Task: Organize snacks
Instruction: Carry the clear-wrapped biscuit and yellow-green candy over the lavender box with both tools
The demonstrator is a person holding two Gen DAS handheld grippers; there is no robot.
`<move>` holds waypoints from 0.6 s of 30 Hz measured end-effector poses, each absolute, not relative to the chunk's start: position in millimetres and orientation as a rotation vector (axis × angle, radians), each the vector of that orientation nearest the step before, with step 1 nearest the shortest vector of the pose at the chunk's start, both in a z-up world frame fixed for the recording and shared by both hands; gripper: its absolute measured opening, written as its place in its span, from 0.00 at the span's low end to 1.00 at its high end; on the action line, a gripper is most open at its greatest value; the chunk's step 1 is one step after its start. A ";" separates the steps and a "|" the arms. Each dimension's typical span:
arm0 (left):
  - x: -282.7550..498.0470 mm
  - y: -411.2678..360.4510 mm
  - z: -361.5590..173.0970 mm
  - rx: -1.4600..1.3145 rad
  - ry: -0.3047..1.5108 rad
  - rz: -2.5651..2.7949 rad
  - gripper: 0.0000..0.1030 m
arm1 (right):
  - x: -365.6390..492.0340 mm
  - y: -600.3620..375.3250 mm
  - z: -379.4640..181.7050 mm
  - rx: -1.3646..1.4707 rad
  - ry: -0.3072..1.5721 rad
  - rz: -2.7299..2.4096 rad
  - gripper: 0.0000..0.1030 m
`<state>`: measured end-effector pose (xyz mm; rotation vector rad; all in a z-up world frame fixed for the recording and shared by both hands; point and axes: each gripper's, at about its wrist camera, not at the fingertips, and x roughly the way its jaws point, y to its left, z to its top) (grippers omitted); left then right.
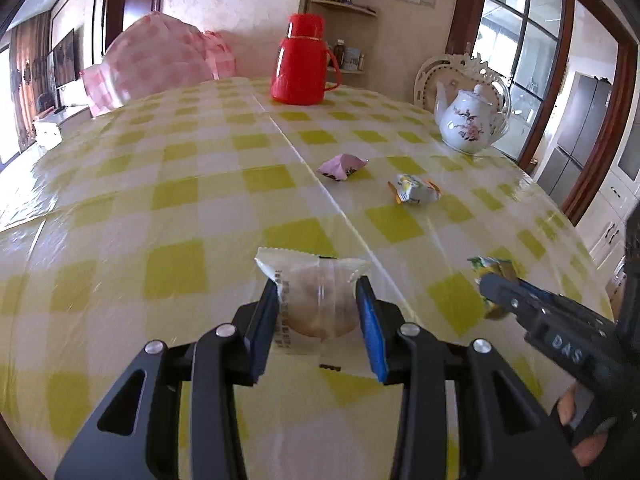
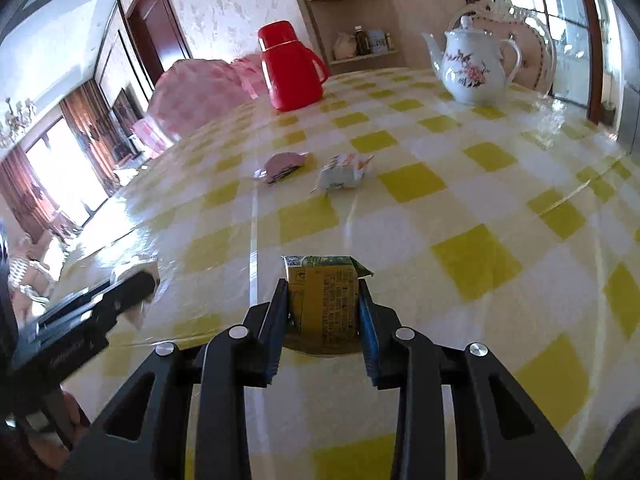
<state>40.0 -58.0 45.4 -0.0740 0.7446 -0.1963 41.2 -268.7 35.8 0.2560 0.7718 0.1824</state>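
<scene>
Four wrapped snacks can be counted across both views, and none is seen gathered into any container or pile, so the organizing is judged to be at an early or middle stage.

Most of both views is filled by the desk (image 1: 168, 184), which is covered by a yellow-and-white checked cloth under clear film. At its far side a red thermos jug (image 1: 301, 62) and a white floral teapot (image 1: 470, 122) are seen, and no tray, bowl or box for the snacks is shown anywhere.

A round pastry in a clear wrapper (image 1: 320, 300) is held between the jaws of the left gripper (image 1: 319, 312), which are closed narrowly on its sides, just above the desk near its front edge. A yellow-green snack packet (image 2: 323, 300) is gripped in the same way by the jaws of the right gripper (image 2: 323, 308), beside the left one and slightly raised from the cloth.

Two smaller pieces are left lying loose near the middle of the desk, close together but apart: a pink wrapped snack (image 1: 342, 167) and, to its right, a white-and-yellow wrapped snack (image 1: 414, 189). Both are judged to need collecting once the two held items have been placed; where these are meant to go cannot be told.
</scene>
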 end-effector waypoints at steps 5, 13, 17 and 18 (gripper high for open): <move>5.5 -46.1 48.8 -0.087 0.724 -0.189 0.38 | 2.4 -242.3 45.1 0.186 0.725 0.201 0.32; -46.2 -20.6 46.0 -0.127 0.714 -0.177 0.38 | -47.6 -230.2 50.0 0.230 0.711 0.251 0.32; -72.6 -3.0 45.3 -0.128 0.694 -0.152 0.38 | -69.0 -224.4 52.1 0.257 0.706 0.288 0.32; -77.1 0.0 44.4 -0.131 0.693 -0.149 0.39 | -75.1 -221.9 52.2 0.262 0.707 0.297 0.32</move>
